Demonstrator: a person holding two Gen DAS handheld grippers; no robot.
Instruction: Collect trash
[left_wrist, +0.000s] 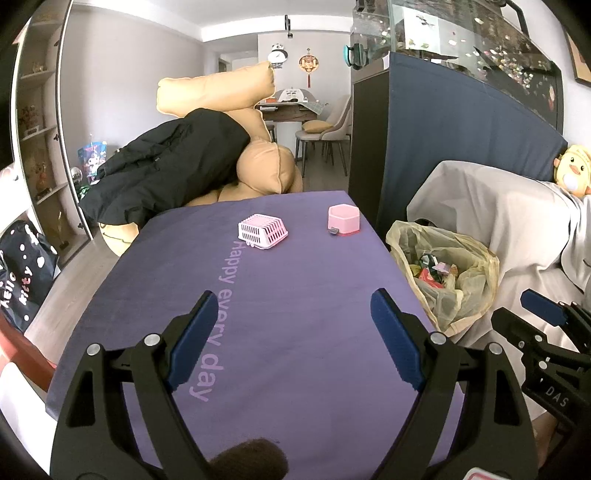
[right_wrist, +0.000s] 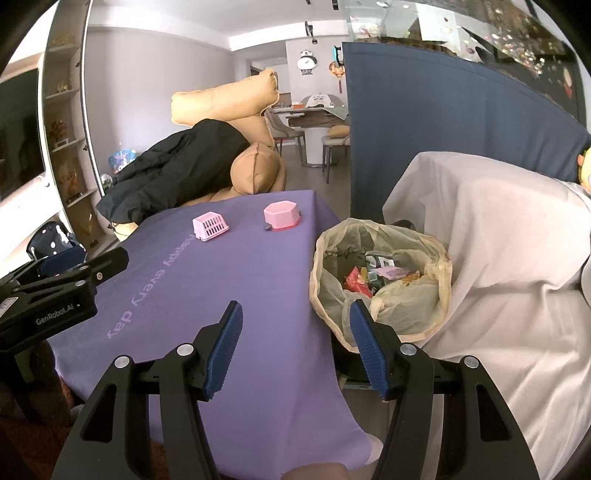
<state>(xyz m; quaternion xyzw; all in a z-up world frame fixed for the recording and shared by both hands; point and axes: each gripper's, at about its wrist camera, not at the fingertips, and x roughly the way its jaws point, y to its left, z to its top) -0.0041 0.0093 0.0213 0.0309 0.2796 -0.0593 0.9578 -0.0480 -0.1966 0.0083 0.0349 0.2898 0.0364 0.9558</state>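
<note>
A yellowish translucent trash bag (left_wrist: 454, 266) (right_wrist: 380, 277) stands open just off the right edge of the purple-covered table (left_wrist: 280, 295) (right_wrist: 229, 266), with several colourful wrappers inside. My left gripper (left_wrist: 295, 332) hovers open over the near part of the table, nothing between its blue pads. My right gripper (right_wrist: 295, 343) is open too, empty, over the table's right edge beside the bag; its right fingertip overlaps the bag's near rim in the right wrist view. At the far end of the table lie a pink slatted basket (left_wrist: 263, 231) (right_wrist: 210, 226) and a pink hexagonal box (left_wrist: 343, 219) (right_wrist: 281, 215).
A grey-draped seat (right_wrist: 498, 258) rises right of the bag, with a blue panel (left_wrist: 461, 140) behind it. Beyond the table lie tan cushions (left_wrist: 236, 92) and a black jacket (left_wrist: 166, 166). A shelf unit (left_wrist: 40, 129) stands at the left. The other gripper shows at each view's edge.
</note>
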